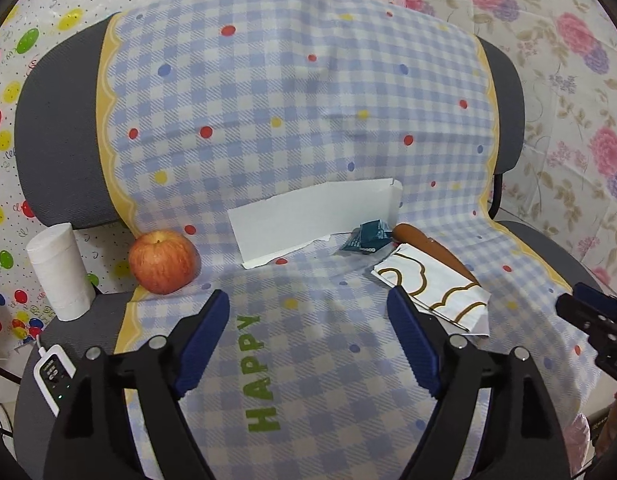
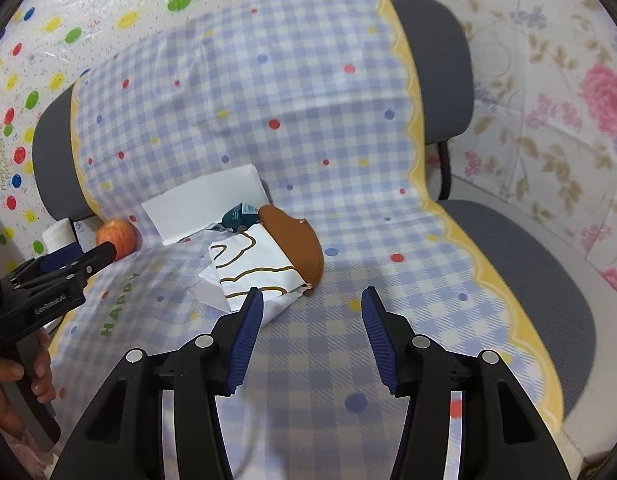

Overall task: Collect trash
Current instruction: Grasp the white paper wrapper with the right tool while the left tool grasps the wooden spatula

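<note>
On a chair draped with a blue checked cloth (image 1: 308, 120) lie a white torn card piece (image 1: 312, 220), a crumpled teal wrapper (image 1: 368, 238), and a white napkin with brown lines (image 1: 432, 288) beside a brown flat object (image 1: 428, 246). The same show in the right wrist view: card (image 2: 204, 204), wrapper (image 2: 238, 216), napkin (image 2: 256, 272), brown object (image 2: 296, 240). My left gripper (image 1: 308, 312) is open and empty, short of the card. My right gripper (image 2: 312, 304) is open and empty, its left finger at the napkin's near edge.
A red apple (image 1: 163, 262) and a white paper roll (image 1: 60, 272) sit at the seat's left side, with a small white device (image 1: 54, 376) on a cable. The right gripper's tip (image 1: 588, 316) shows at right. Patterned sheets cover the walls.
</note>
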Action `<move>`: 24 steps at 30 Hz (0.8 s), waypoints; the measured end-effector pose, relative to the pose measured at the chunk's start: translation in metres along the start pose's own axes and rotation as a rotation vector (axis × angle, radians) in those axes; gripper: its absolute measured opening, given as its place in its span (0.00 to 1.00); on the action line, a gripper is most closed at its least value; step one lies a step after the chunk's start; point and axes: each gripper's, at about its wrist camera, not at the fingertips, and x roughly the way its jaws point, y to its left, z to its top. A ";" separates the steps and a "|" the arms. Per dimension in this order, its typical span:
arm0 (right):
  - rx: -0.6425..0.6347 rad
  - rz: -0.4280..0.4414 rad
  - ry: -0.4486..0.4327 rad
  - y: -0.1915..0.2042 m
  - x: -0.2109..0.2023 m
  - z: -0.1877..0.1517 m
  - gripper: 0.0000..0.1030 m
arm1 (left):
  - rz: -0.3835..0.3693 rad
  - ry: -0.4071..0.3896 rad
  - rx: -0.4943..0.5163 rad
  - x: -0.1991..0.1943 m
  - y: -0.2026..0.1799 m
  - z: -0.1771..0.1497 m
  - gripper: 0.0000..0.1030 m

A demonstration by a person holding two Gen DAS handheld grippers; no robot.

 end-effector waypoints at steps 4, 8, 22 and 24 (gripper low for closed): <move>-0.016 0.015 0.055 0.005 0.033 0.004 0.45 | 0.021 0.015 -0.001 0.016 0.002 0.002 0.77; -0.021 0.046 0.092 0.011 0.057 0.007 0.45 | 0.029 0.037 -0.013 0.031 0.009 0.005 0.77; -0.046 0.111 0.195 0.031 0.075 -0.013 0.37 | 0.029 0.060 -0.023 0.028 0.014 -0.003 0.77; -0.041 0.135 0.193 0.033 0.066 -0.018 0.28 | 0.030 0.063 -0.020 0.027 0.013 -0.005 0.77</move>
